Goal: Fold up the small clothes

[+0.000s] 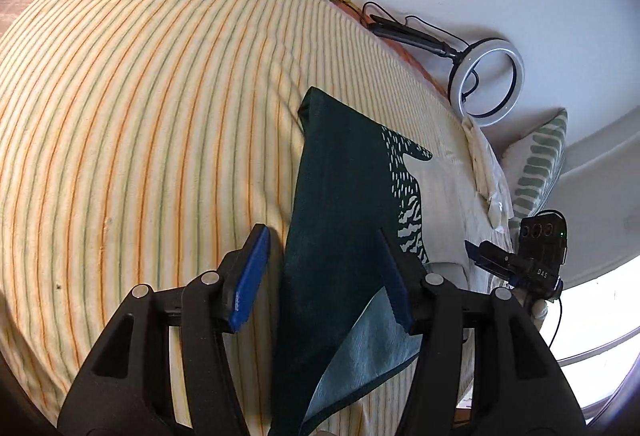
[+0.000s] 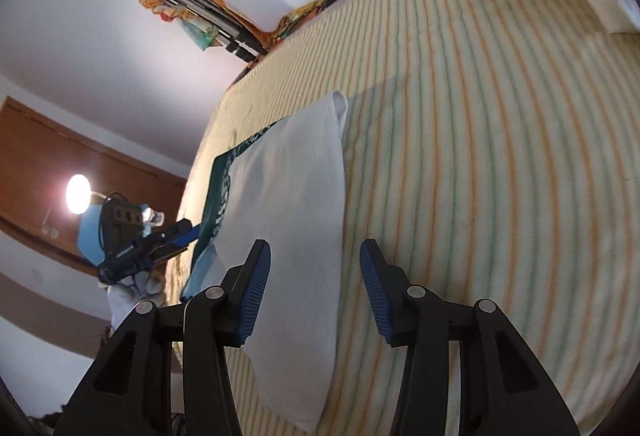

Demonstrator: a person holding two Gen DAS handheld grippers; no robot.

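A small garment lies flat on the striped bed sheet (image 1: 140, 116), folded into a long strip. In the left wrist view its dark green half (image 1: 340, 188) runs between the fingers of my left gripper (image 1: 320, 232), with a lighter teal inside face (image 1: 360, 348) turned up near the camera. The pads stand apart and do not press the cloth. In the right wrist view the white half (image 2: 296, 204) lies under my right gripper (image 2: 315, 244), whose pads are also apart. Each gripper appears in the other's view: the right gripper (image 1: 516, 260) and the left gripper (image 2: 148, 244).
A ring light (image 1: 486, 78) on a stand leans beside the bed's far edge. A striped pillow (image 1: 540, 164) and white bedding sit at the right end. A folded tripod (image 2: 216, 20) rests at the wall. A lit lamp (image 2: 78, 194) hangs before a wooden door.
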